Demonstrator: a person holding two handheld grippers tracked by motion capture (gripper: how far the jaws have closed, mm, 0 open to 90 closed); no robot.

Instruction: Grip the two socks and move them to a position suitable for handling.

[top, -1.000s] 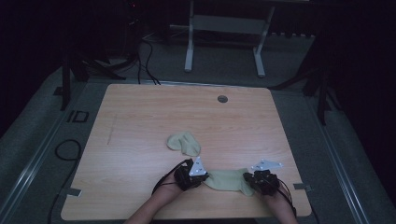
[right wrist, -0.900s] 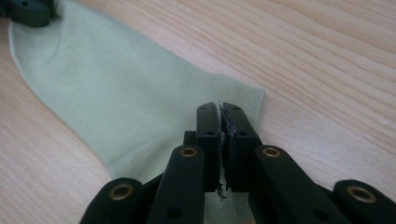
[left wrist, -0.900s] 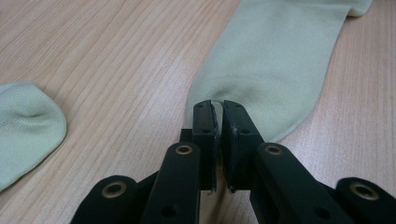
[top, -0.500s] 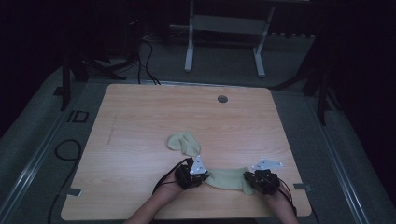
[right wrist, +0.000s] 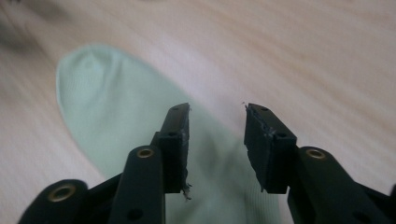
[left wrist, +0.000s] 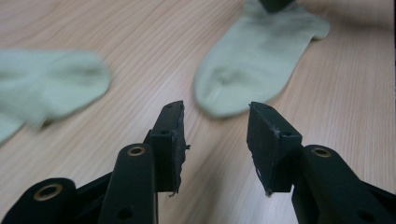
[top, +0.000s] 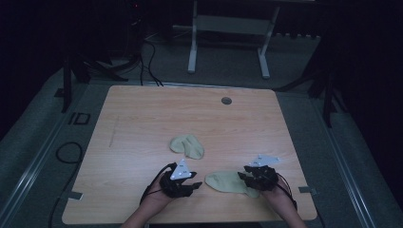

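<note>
Two socks, two grippers, jaws apart

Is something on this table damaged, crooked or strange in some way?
Nothing looks damaged or spilled. One pale green sock lies flat near the front edge of the wooden table. The other sock, farther back, is bunched and folded over itself. The black pads of the left gripper look frayed at their lower edges.
</note>
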